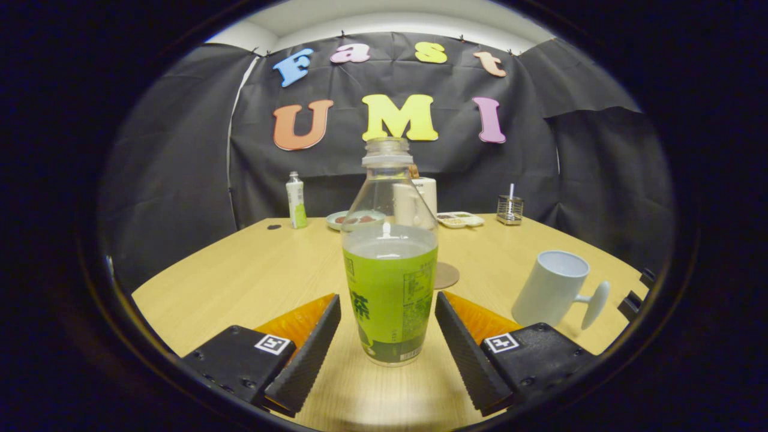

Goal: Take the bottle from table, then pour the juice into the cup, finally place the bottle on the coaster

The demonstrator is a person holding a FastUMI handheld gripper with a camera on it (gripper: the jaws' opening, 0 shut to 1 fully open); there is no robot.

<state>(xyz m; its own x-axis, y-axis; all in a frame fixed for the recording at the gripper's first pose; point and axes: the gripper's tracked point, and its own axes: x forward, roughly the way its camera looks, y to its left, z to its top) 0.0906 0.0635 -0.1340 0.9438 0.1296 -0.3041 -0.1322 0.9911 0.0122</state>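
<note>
You are holding the jaws wide around the clear plastic bottle with the green label (pixel 390 264), standing uncapped on the pale wooden bench (pixel 240 282) — squeeze at the label, keeping it upright. Rightward the round cork coaster (pixel 447 275) and white handled cup (pixel 552 289) are leaving open room — bench edge beyond.

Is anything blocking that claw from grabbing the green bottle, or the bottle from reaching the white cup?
Nothing visible blocks either. The claw is open, and the bottle stands upright between its fingers, with a gap on each side. The cup stands off to the right across bare table. The coaster lies just behind the bottle.
</note>
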